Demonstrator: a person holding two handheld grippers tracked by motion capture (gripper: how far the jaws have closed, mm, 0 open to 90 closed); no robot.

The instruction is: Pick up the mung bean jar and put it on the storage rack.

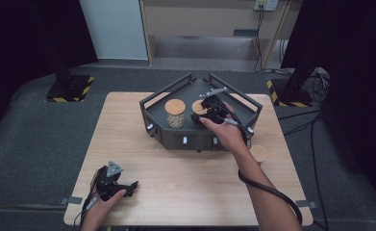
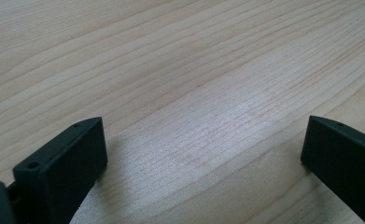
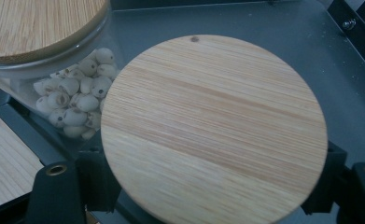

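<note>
Right gripper view: right gripper [image 3: 213, 186] has its jaws set on either side of a jar under a round wooden lid [image 3: 215, 130], clamped against its sides. Just left of it stands a second jar [image 3: 75, 100] with its own wooden lid, filled with pale round seeds. Both sit in a dark grey tray [image 1: 243, 108] at the table's far centre. High view: a third wooden-lidded jar [image 1: 259, 153] stands on the table [image 1: 185, 192] to the right of the tray, near the right forearm. Left gripper [image 1: 120, 185] rests at the near left corner, jaws spread wide over bare wood.
</note>
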